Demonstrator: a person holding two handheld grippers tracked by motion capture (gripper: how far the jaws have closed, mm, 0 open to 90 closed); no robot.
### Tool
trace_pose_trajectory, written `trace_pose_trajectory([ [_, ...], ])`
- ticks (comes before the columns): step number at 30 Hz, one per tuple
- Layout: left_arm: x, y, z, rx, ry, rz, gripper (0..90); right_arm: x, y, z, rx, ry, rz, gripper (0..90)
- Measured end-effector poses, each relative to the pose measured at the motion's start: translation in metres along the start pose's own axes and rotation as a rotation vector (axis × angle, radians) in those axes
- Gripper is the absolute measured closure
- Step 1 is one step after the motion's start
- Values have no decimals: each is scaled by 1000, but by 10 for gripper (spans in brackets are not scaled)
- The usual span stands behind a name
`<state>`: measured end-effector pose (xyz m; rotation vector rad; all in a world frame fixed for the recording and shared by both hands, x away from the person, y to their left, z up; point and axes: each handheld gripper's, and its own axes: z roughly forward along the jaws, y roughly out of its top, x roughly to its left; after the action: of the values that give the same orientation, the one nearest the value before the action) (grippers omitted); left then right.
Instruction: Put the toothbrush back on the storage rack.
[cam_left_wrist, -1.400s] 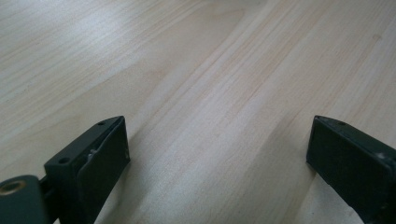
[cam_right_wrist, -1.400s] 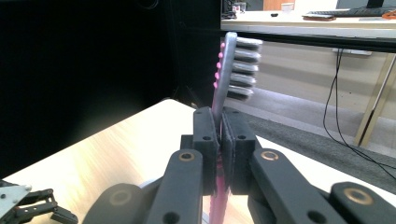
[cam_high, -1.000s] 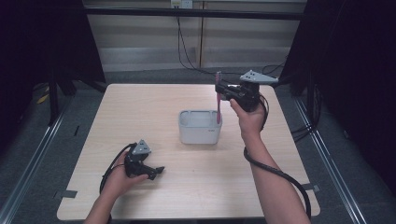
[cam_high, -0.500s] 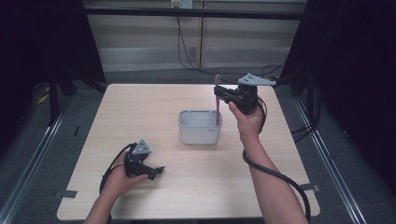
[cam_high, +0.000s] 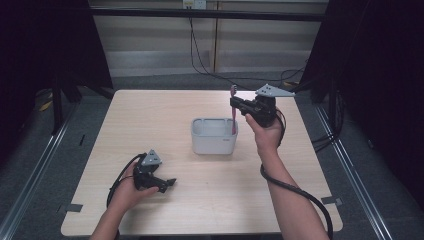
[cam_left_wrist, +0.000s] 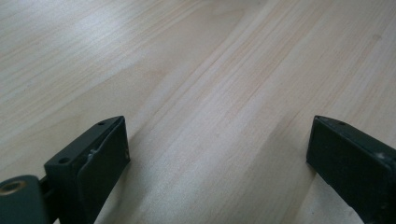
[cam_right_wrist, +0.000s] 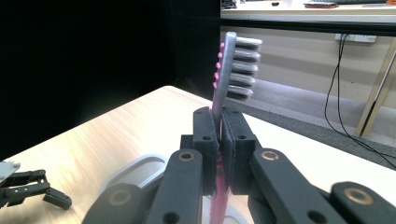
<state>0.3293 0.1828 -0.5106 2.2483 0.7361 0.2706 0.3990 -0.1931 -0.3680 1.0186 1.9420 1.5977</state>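
Right gripper (cam_high: 234, 106), toothbrush (cam_high: 233, 95) now leftward

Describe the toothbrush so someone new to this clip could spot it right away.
On the wooden table, find the white tub near the middle. At its right edge the right gripper clamps an upright toothbrush. It is the one slim pink-and-grey thing, bristle head up, handle end reaching down toward the tub.

High view overlooks table (cam_high: 150, 125); gripper views sit close.
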Motion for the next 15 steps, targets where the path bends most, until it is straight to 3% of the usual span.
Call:
trace_pose_trajectory([
  [15,0,0,0,0,0,0,54,2,-8,-1,9,8,9,853],
])
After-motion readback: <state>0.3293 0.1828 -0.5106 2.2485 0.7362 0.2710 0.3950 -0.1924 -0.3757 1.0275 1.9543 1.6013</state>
